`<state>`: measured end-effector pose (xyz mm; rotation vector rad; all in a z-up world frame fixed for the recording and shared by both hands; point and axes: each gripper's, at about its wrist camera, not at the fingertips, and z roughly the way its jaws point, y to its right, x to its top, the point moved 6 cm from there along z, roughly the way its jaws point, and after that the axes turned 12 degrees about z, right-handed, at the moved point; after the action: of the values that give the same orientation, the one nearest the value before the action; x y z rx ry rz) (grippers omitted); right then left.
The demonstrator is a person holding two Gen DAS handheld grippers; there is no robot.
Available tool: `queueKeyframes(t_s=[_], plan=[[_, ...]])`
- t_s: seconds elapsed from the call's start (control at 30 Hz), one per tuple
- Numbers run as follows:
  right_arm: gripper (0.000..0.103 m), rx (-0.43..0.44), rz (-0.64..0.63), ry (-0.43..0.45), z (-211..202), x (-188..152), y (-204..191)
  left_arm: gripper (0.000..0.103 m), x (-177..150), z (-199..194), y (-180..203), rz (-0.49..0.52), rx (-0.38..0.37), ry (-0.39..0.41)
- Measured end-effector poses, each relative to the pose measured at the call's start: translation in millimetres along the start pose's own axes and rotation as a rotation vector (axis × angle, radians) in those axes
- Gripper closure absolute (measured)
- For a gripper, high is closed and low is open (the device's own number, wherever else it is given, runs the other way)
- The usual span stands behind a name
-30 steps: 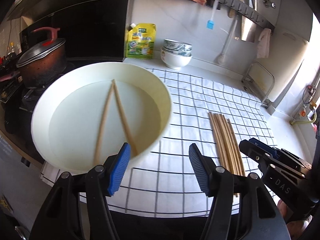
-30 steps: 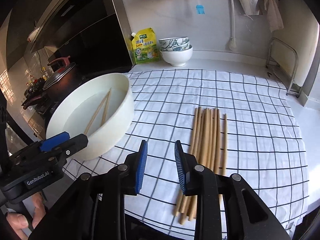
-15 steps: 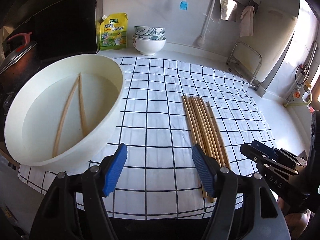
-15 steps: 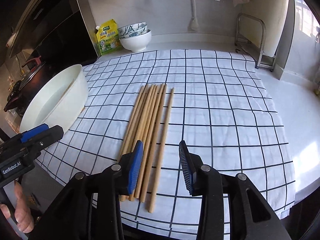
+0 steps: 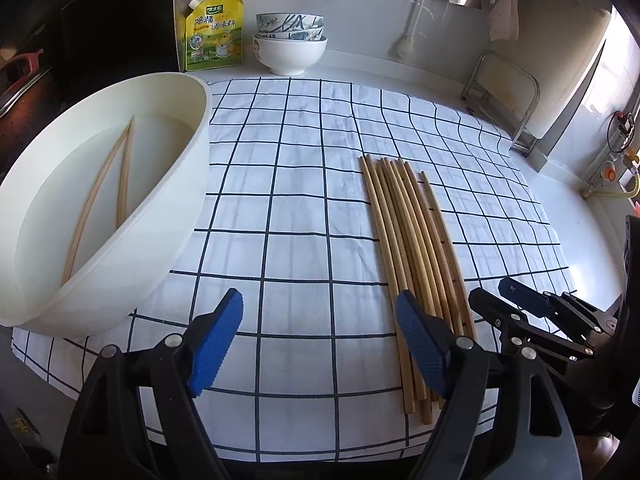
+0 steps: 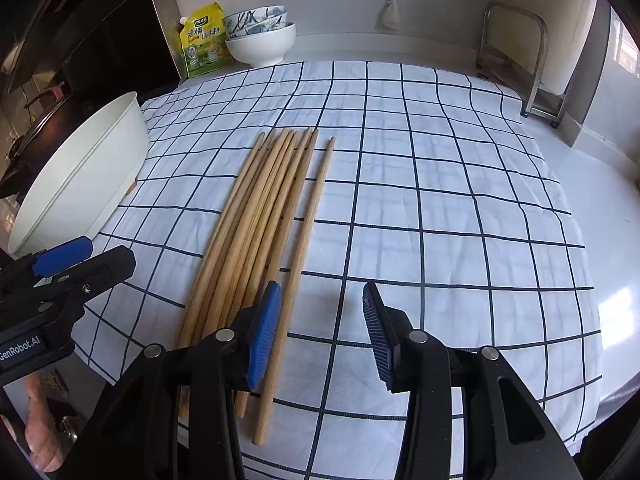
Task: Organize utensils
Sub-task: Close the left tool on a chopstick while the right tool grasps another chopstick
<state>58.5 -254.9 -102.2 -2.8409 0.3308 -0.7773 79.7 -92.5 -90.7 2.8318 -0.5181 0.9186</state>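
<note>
Left wrist view has our left gripper (image 5: 318, 340) over bare cloth (image 5: 304, 184), its jaws wide apart and just now opened further, with nothing between them. To its right the chopsticks (image 5: 408, 240) lie in a tight row on the cloth; two more chopsticks (image 5: 120, 168) sit in the basin (image 5: 172, 208) at the left edge of the cloth. From the right wrist view, our right gripper (image 6: 320, 332) has its jaws about half open, also just widened, and empty: the left pad stands over the near end of the row, close to the lone chopstick (image 6: 304, 248) that lies a little apart at the right.

We judge the next move to be a pick from the row. The risks: the sticks lie touching, so a closing jaw may take two or more, or nudge the rest out of line and roll them. The near ends reach close to the cloth's front edge, so a push toward us could tip one off. The two grippers are near each other, and both going for the same end could make them collide.

Hard to tell: how high either gripper is above the cloth, how many sticks are in the row where they overlap, and whether the basin holds water.
</note>
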Motion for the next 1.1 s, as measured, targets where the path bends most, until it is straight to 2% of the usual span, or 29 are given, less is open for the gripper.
queueKeyframes(t_s=[0.37,0.77,1.1], plan=[[0.061,-0.023,-0.039,0.003,6.2,0.1,0.1,0.024,-2.1,15.5,1.6,0.003,0.013,-0.031],[0.061,-0.039,0.018,0.014,6.8,7.2,26.5,0.023,-2.1,25.9,11.8,0.037,0.029,-0.046],[0.060,-0.025,0.041,0.025,1.5,9.3,32.1,0.023,-3.8,34.7,20.9,0.066,0.046,-0.066]])
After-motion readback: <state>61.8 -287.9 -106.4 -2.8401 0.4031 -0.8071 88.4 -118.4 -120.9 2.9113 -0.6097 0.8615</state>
